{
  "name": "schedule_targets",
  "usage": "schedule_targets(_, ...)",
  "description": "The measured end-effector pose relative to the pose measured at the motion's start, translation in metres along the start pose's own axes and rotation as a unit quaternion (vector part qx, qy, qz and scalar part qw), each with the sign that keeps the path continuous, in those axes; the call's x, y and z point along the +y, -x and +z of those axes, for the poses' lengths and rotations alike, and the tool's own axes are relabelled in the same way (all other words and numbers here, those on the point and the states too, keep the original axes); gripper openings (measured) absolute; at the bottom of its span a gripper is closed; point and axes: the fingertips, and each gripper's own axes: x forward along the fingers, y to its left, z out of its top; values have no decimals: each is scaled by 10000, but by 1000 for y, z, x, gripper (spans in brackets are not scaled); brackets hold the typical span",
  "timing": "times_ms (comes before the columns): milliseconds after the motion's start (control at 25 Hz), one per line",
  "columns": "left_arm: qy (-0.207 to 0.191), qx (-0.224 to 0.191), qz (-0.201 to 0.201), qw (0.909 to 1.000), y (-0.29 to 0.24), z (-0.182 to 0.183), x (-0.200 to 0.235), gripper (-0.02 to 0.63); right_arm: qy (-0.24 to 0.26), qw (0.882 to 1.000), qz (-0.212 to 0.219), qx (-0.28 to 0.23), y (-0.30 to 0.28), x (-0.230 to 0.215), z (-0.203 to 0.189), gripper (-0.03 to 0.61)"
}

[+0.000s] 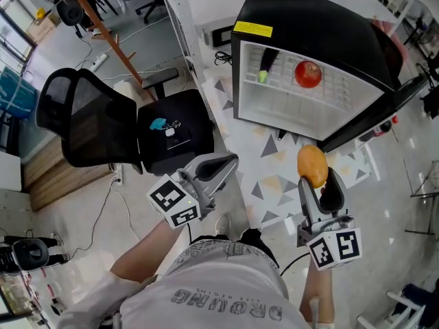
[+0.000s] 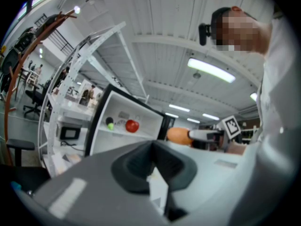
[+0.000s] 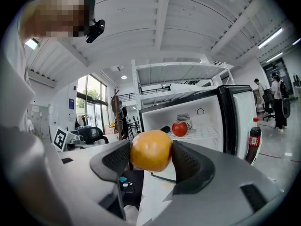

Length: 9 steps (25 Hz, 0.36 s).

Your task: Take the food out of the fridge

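The black mini fridge [image 1: 357, 43] stands open on the floor ahead of me. On its white shelf lie a red apple [image 1: 308, 74] and a dark item with a green end [image 1: 265, 66]. My right gripper [image 1: 317, 178] is shut on an orange fruit [image 1: 312, 166], held in front of the fridge and clear of it. In the right gripper view the orange fruit [image 3: 150, 150] fills the gap between the pads, with the apple [image 3: 179, 129] behind. My left gripper [image 1: 228, 163] is shut and holds nothing, left of the right one. Its view shows the fridge [image 2: 101, 126] and apple [image 2: 132, 125].
A black office chair [image 1: 82, 118] stands left of the fridge, with a small blue item [image 1: 158, 124] on its seat. A cola bottle [image 3: 254, 138] sits in the fridge door. White shelving [image 1: 180, 19] rises behind. Cables trail on the floor at left.
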Motion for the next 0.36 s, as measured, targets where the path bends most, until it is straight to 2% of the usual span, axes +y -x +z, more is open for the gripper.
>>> schedule_targets(360, -14, 0, 7, 10000, -3, 1, -1, 6, 4, 10000, 12, 10, 0, -3, 0, 273)
